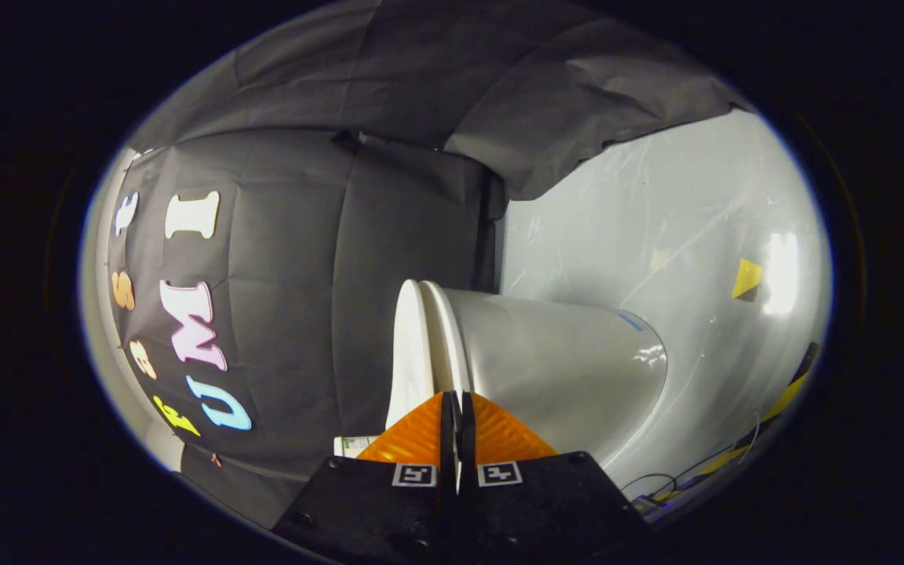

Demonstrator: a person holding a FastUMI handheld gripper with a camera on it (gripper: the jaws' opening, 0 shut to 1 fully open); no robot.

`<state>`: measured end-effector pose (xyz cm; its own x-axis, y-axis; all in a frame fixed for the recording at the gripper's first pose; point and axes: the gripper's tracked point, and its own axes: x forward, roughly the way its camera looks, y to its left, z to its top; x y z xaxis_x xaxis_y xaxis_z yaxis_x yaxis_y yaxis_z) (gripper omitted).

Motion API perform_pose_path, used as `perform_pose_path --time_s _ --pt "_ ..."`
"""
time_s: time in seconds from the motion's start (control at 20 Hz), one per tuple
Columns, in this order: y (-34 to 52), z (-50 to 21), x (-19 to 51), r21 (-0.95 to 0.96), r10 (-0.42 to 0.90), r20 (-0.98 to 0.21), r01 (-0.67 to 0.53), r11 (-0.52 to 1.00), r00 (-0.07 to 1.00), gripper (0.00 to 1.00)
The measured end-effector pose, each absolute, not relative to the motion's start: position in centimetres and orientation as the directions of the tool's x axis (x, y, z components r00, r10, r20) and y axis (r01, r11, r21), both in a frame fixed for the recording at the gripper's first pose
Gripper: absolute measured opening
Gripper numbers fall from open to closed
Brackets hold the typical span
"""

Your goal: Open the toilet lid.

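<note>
The toilet [562,361] appears rolled sideways in the gripper view, its white bowl swelling away just beyond the tongs [457,408], with the toilet lid [409,353] and the seat beneath it showing as two thin stacked rims edge-on straight ahead of the orange fingers [413,435]. The tongs are drawn narrow, the two fingers nearly meeting with only a dark slit between them; their tips sit right at the lid's edge, though whether any of that edge is actually caught in the slit cannot be told from here. The lid looks closed or very nearly so, lying flat against the seat. It reads as moulded plastic: stiff, fairly light, glossy and therefore slippery, turning on a hinge at the far end. A good hold would probably be the free front lip, farthest from the hinge, where least effort swings it, either pinched on its thin edge or hooked from under with one finger. The smooth surface may let ribbed pads slide, and a dropped lid would slam. Behind stand black cloth [295,314] and a pale glossy wall panel [656,235].
</note>
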<state>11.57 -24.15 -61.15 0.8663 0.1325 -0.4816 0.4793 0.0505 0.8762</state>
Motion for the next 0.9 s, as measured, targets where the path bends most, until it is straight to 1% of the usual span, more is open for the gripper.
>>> perform_pose_path --time_s 0.1,0.2,0.35,0.5,0.7,0.9 --pt "-24.4 -60.6 11.7 0.883 0.131 -0.467 0.469 0.015 0.874 0.05" --pt "-24.0 -59.8 11.8 0.887 0.135 -0.46 0.461 0.029 0.877 0.05" --pt "-23.6 -57.1 12.2 0.893 0.147 -0.449 0.435 0.118 0.881 0.05" --pt "-23.5 -54.5 12.7 0.867 0.12 -0.481 0.451 0.212 0.868 0.05" --pt "-21.9 -48.6 13.4 0.845 0.076 -0.468 0.421 0.33 0.881 0.05" --pt "-19.4 -42.9 14.5 0.796 0.069 -0.465 0.382 0.469 0.883 0.05"
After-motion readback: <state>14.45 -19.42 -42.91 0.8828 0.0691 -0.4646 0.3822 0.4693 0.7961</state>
